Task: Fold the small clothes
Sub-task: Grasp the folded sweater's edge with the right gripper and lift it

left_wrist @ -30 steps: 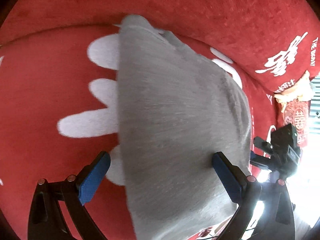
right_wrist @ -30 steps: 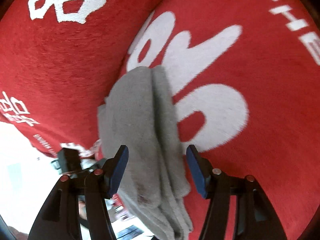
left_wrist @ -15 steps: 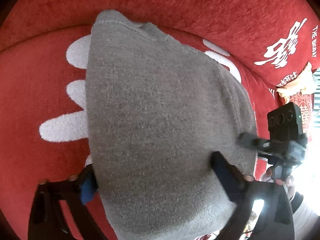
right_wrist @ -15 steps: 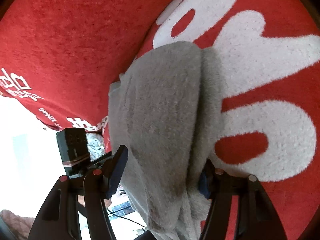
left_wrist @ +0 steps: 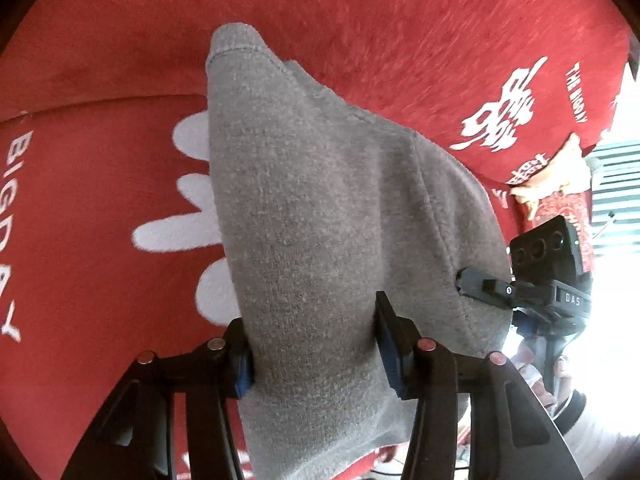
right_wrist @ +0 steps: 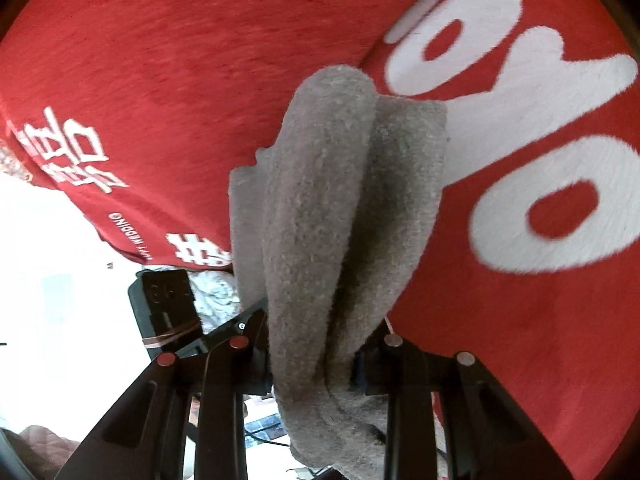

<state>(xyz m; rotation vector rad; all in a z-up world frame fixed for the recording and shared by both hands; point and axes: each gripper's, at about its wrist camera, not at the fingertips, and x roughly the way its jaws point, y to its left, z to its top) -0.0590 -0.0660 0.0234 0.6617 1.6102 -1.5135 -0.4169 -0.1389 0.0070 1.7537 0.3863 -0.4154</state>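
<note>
The left gripper (left_wrist: 314,350) and right gripper (right_wrist: 310,354) are closing, each pinching the gray cloth (left_wrist: 320,220) over the red blanket (left_wrist: 80,220).

Item: grey knit garment (left_wrist: 320,220) | Texture: fuzzy, ribbed hem at far end | State: bunched in lengthwise folds | Pose: lifted at near edge, draped over red cover (left_wrist: 100,220)

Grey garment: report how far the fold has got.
Done: both grippers have hold of the grey garment, and it hangs bunched in loose vertical folds over the red cover. In hand: the left gripper and right gripper are closing on its near edge, cloth between the pads. Left: no flat, neat fold shows yet; it still has to be laid down and squared.
</note>
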